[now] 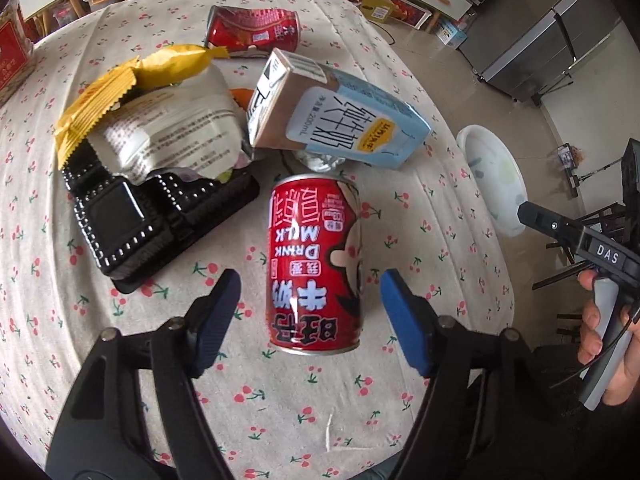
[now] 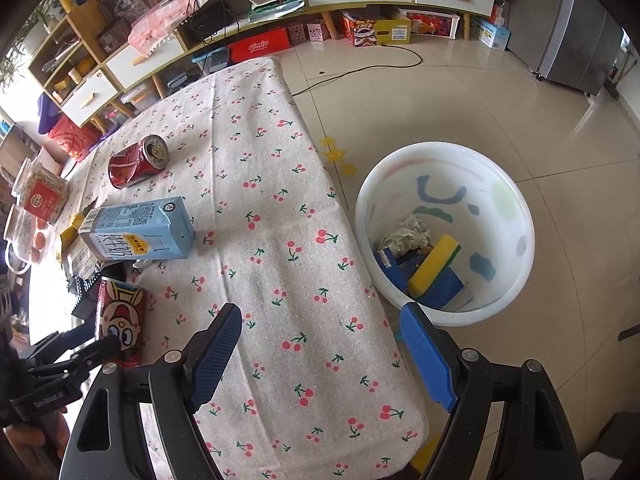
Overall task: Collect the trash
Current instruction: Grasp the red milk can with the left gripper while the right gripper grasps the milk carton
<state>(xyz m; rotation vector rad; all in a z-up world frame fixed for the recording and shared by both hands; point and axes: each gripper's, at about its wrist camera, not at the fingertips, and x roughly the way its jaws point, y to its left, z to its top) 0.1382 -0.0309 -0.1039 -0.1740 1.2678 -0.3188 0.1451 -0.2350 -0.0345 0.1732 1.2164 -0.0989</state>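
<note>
Red milk-drink can (image 1: 314,264) lying on its side on the cherry-print tabletop (image 1: 400,216), its long axis running straight away from the left tongs (image 1: 310,316) and so parallel to the two blue pads. The can's near end lies between the pads; a gap shows on each side, so the pads bracket it without pressing on it and nothing is yet gripped. The left tongs stand partly open, tilted steeply downward over the can.

Beyond the can lie a blue milk carton (image 1: 336,116), a crushed red can (image 1: 252,30), a black plastic tray (image 1: 160,216) and crumpled wrappers (image 1: 160,116).

The right tongs (image 2: 322,354) stand wide open and empty over the tabletop's edge, well apart from the can, which appears at the far left of the right wrist view. The white bin (image 2: 444,236), on the floor beside the tabletop, already holds a sponge and paper scraps.

The left tongs are the nearer; closing across the can's width would probably seat the grip.
</note>
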